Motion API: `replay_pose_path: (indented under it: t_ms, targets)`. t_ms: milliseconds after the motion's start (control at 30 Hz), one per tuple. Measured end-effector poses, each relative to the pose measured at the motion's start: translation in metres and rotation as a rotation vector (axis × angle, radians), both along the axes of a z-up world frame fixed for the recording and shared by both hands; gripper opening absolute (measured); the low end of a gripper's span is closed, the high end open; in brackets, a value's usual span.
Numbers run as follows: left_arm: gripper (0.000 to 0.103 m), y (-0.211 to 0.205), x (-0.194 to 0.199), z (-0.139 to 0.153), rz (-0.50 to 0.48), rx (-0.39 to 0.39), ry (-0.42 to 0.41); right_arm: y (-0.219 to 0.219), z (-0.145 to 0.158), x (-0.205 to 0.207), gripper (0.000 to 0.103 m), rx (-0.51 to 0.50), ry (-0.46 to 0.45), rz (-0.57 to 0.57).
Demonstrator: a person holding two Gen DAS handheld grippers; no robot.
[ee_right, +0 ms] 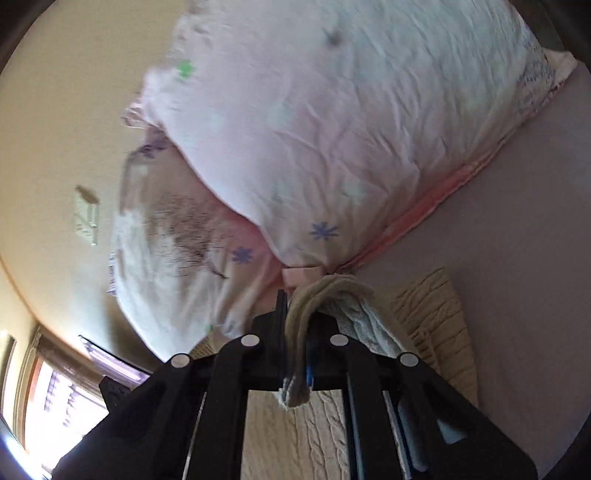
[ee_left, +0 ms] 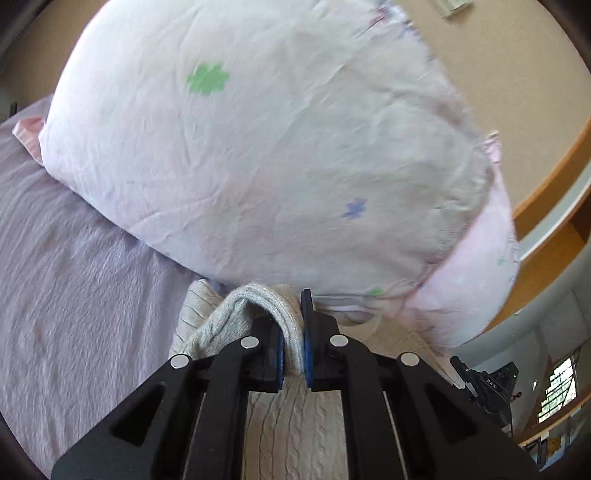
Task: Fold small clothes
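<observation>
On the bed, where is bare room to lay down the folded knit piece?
Free: the lilac sheet left of the cream knit garment, below the pillow. In the right wrist view, sheet lies bare right of the garment. Crowded: directly ahead, where both the left gripper and the right gripper nearly meet the pillow.

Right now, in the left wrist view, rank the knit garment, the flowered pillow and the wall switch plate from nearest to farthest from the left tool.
1. Knit garment: clamped in the left tool.
2. Flowered pillow: just beyond, ahead.
3. Wall switch plate: top right, on the wall behind the pillow.
</observation>
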State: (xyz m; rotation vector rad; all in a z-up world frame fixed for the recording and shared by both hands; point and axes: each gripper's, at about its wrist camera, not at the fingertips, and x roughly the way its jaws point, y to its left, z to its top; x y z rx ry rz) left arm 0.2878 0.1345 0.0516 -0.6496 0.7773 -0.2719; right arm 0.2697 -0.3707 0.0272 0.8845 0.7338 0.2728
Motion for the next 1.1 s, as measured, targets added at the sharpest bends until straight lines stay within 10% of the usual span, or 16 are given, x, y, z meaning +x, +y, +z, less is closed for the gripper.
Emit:
replay_pose_path:
  t_ms: [100,167,233,267,333,467,833,1100]
  targets:
    - [0.007,-0.001,0.015,-0.025,0.035,-0.006,0.052,0.005,-0.028,0.013,0.011,-0.040,0.120,-0.056]
    - [0.007,0.000,0.011,-0.026,0.015,-0.018,0.055,0.005,-0.031,0.014,0.037,-0.046,0.159,-0.075]
    - [0.025,0.003,0.004,-0.018,-0.010,0.008,0.057,0.004,-0.019,0.007,0.069,-0.085,0.111,-0.100]
    - [0.053,0.006,-0.004,-0.010,-0.015,0.013,0.037,0.003,-0.011,0.001,0.090,-0.122,0.099,-0.131]
    - [0.083,0.017,-0.025,0.006,0.004,0.047,-0.015,-0.001,0.004,-0.016,0.101,-0.181,0.085,-0.214]
    - [0.077,0.039,-0.048,0.000,0.005,0.079,0.069,-0.005,0.015,-0.037,0.101,-0.153,0.041,-0.167]
    - [0.021,0.037,-0.066,-0.073,-0.034,-0.239,0.253,0.006,0.009,-0.055,0.101,-0.111,0.070,-0.049]
    - [0.015,0.001,-0.073,-0.026,-0.045,-0.491,0.089,-0.019,0.016,-0.078,0.101,-0.098,0.031,-0.029]
